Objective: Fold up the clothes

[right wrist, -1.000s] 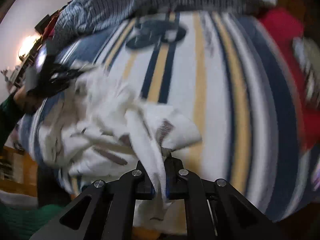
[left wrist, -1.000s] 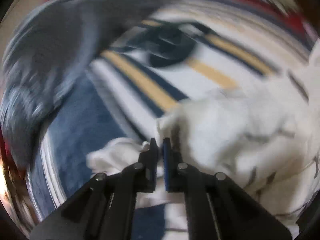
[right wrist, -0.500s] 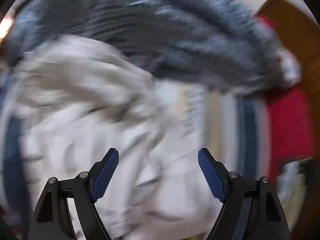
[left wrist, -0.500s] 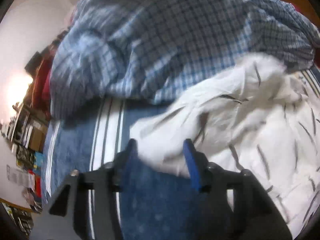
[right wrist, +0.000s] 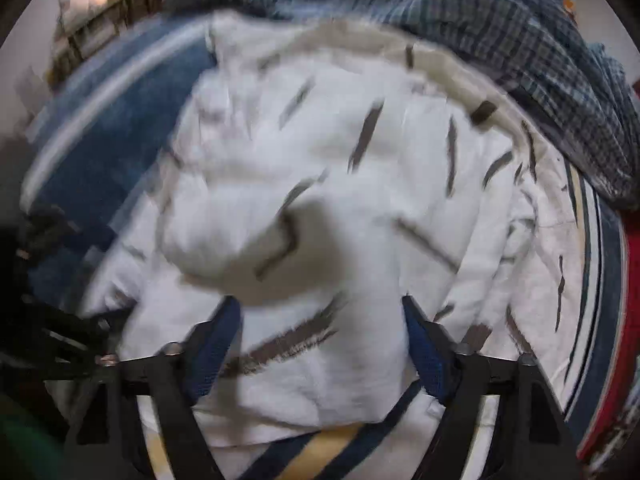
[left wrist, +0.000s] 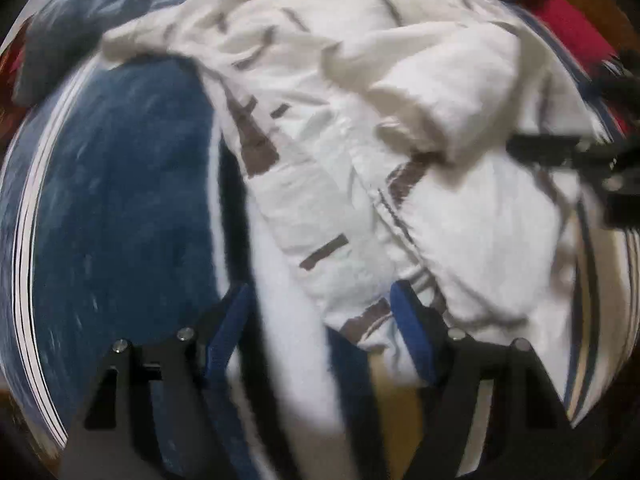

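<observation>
A white garment with short brown dashes (left wrist: 400, 128) lies crumpled on the striped bedspread (left wrist: 112, 200). My left gripper (left wrist: 318, 300) points down at its near hem, and its jaws are opening. A corner of the cloth lies between the blue pads (left wrist: 228, 332), which do not press on it. My right gripper (right wrist: 320, 308) hangs over the same garment (right wrist: 360, 184). Its jaws are closing but stand wide, with a raised fold between them that the pads (right wrist: 424, 352) flank without squeezing. Each gripper shows at the edge of the other's view: the right gripper (left wrist: 560, 148) and the left gripper (right wrist: 60, 336).
A blue checked shirt (right wrist: 520, 40) is heaped behind the white garment. Red cloth (left wrist: 568, 24) lies at the far right of the bedspread. A green sleeve (right wrist: 24, 440) shows at the lower left of the right wrist view. Furniture and a lamp stand beyond the bed.
A second ago both grippers were shut on the white garment. Both have let go and opened. They have swung over and sunk towards the garment, which now lies in a heap.
</observation>
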Demonstrator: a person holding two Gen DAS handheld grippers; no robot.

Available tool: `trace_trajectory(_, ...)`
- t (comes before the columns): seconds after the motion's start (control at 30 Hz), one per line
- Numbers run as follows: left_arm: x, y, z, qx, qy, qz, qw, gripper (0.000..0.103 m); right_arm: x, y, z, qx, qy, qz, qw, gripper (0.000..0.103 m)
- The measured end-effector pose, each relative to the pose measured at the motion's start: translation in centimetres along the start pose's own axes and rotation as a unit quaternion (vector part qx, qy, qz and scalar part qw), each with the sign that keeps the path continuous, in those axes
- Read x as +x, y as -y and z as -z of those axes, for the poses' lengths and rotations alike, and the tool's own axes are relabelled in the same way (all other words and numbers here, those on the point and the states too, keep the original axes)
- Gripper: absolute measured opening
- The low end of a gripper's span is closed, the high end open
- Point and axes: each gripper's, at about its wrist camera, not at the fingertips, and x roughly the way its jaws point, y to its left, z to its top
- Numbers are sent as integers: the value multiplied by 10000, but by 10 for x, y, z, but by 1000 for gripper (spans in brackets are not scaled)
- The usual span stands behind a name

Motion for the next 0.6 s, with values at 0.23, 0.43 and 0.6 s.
trace_trajectory(0.23,-25,-61,-3,-1083,20,140,9940,5,-87,72,96,2410,1402,-996,9552,8)
trace_trajectory(0.43,-83,-168,21,-1749,254,-188,9841,4,-128,122,235,3511,1260,-118,9278,8)
trace_trajectory(0.6,-85,-162,49,-1300,-156,381,9907,30,-123,107,272,3431,678,175,9367,16)
